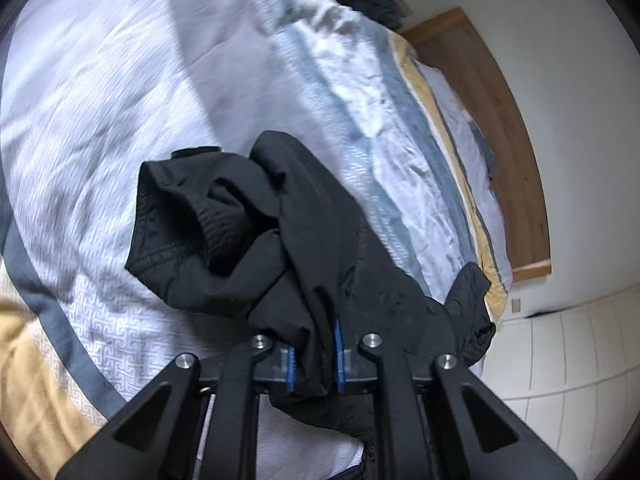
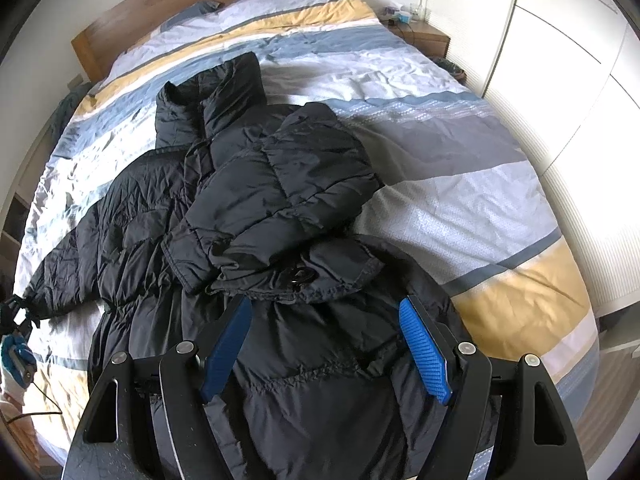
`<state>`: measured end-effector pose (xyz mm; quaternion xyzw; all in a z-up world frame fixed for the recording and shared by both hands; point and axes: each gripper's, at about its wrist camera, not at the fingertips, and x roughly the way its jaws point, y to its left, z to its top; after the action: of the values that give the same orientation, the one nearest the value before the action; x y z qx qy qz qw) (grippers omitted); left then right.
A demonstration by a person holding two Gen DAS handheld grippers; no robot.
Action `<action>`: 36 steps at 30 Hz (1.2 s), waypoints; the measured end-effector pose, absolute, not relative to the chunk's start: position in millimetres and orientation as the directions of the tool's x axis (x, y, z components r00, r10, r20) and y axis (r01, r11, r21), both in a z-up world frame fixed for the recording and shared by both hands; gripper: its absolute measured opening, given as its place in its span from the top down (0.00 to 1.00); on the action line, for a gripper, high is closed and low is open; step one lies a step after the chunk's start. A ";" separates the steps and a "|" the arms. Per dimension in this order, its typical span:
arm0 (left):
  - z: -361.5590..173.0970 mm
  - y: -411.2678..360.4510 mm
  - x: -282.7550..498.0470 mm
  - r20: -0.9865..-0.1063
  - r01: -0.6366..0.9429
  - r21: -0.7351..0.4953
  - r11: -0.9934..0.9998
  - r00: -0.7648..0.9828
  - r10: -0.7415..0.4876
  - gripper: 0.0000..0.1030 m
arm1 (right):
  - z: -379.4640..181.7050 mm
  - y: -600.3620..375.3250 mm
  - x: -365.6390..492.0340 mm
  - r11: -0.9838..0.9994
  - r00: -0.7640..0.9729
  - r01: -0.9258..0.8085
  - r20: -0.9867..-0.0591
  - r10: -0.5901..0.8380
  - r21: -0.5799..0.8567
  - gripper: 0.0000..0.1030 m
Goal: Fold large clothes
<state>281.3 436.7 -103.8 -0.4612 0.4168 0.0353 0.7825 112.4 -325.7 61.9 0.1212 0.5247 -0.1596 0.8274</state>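
Note:
A black puffer jacket (image 2: 280, 184) lies spread on the bed, its right sleeve folded across the chest and its collar toward the headboard. In the left wrist view my left gripper (image 1: 315, 356) is shut on the jacket's other sleeve (image 1: 224, 216). The black cloth is pinched between the blue pads (image 1: 339, 354), and the elastic cuff hangs bunched above the duvet. My right gripper (image 2: 326, 304) stands open just above the jacket's lower half, its blue pads (image 2: 424, 356) wide apart with nothing between them. The stretched-out sleeve end (image 2: 24, 300) shows at the far left of the right wrist view.
The striped duvet (image 2: 460, 200) in white, blue, grey and yellow covers the whole bed. A wooden headboard (image 2: 200, 4) stands at the far end. White wardrobe doors (image 2: 560, 60) run along the right side, with a nightstand (image 2: 424, 36) beside them. A gloved hand (image 2: 16, 360) shows at the left edge.

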 end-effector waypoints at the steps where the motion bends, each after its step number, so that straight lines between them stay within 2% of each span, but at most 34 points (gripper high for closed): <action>1: -95.0 431.8 282.4 -0.677 -0.422 -0.695 0.582 0.658 -0.331 0.88 | 61.4 -328.2 110.4 0.919 0.400 0.393 -0.906 -0.134 0.038 0.27; 10: -13.3 362.0 291.6 -0.626 -0.236 -0.663 0.710 0.695 -0.354 0.89 | 48.1 -363.7 87.4 0.898 0.421 0.430 -0.901 -0.102 0.099 0.27; 15: 33.3 294.0 296.8 -0.596 -0.106 -0.636 0.765 0.698 -0.398 0.90 | 45.0 -393.9 76.6 0.884 0.445 0.448 -0.891 -0.092 0.133 0.27; 21: 64.4 209.6 296.5 -0.578 0.004 -0.617 0.787 0.675 -0.458 0.90 | 43.1 -432.0 65.6 0.864 0.471 0.474 -0.877 -0.089 0.167 0.27; 28: 54.1 92.0 291.1 -0.627 0.108 -0.573 0.813 0.580 -0.519 0.90 | 38.7 -469.8 47.3 0.846 0.484 0.499 -0.870 -0.093 0.187 0.27; 36: 0.9 -40.2 271.6 -0.742 0.206 -0.463 0.862 0.442 -0.505 0.90 | 27.3 -510.0 19.6 0.817 0.472 0.543 -0.876 -0.102 0.197 0.27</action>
<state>271.6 -40.2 0.9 -0.1542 0.4836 -0.2128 0.8349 19.6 -510.0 27.3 0.2316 0.4755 -0.1952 0.8260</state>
